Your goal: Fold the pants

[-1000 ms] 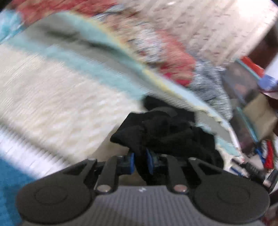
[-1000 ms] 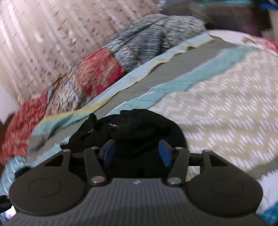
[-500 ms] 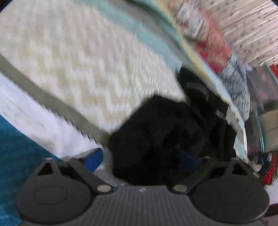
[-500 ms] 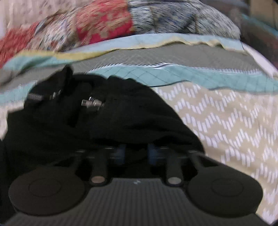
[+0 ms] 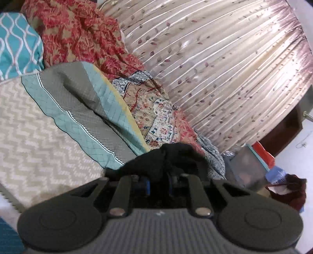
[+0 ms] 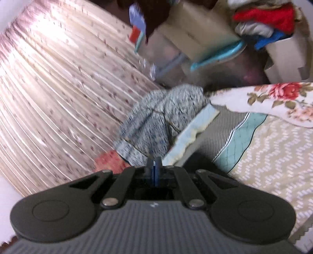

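Observation:
The black pants (image 5: 176, 156) are bunched up just in front of my left gripper (image 5: 158, 183), which is shut on a thick fold of them and holds it above the zigzag bed cover (image 5: 39, 136). In the right wrist view my right gripper (image 6: 155, 166) has its blue pads pressed together. There the pants (image 6: 201, 162) show only as a dark fold low beside the fingers, and the pinch itself is hidden. Most of the garment hangs below both cameras, out of sight. The bed cover (image 6: 273, 156) lies to the right of that gripper.
A pleated floral curtain (image 5: 215, 68) runs along the far side of the bed. Red patterned quilts (image 5: 78, 35), a teal pillow (image 5: 15, 45) and a speckled grey cloth (image 6: 156, 121) are heaped against it. Plastic bins (image 5: 248, 168) and piled clothes (image 6: 264, 17) stand past the bed's end.
The left gripper opened wide over the pants, then shut on them. The right gripper went from open to shut. Both lifted off the bed, and the views swung up toward the curtain.

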`<control>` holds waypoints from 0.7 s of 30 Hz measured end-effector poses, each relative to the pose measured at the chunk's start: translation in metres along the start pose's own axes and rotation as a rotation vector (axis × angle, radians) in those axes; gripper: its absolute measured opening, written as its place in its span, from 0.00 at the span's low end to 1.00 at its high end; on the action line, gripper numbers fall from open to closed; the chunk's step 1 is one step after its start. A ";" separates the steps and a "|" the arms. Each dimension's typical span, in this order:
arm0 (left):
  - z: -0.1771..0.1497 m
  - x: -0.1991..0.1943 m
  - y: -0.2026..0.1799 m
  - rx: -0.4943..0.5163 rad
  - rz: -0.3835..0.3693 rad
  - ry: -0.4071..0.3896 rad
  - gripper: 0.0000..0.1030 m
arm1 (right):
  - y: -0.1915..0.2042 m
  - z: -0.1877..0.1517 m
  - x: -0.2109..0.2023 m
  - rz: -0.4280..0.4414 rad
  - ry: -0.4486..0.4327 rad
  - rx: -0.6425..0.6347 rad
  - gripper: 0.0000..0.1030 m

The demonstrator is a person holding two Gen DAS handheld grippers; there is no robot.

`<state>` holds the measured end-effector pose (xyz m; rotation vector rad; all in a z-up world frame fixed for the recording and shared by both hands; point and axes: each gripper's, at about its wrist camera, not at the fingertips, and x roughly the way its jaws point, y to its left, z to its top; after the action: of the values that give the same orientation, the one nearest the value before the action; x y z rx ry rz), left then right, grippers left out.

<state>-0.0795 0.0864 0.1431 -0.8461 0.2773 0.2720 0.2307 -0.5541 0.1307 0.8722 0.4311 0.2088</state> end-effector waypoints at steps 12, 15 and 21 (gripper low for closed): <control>-0.144 -0.039 0.142 -0.258 0.353 0.339 0.31 | -0.087 -0.062 -0.042 -0.256 0.207 -0.050 0.10; -0.142 -0.050 0.145 -0.328 0.333 0.281 0.50 | -0.093 -0.079 -0.034 -0.256 0.272 -0.015 0.23; -0.098 -0.065 0.137 -0.288 0.335 0.178 0.69 | -0.098 -0.108 -0.033 -0.214 0.335 0.047 0.51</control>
<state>-0.2000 0.0899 0.0081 -1.1108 0.5576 0.5601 0.1531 -0.5523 0.0032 0.8323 0.8408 0.1475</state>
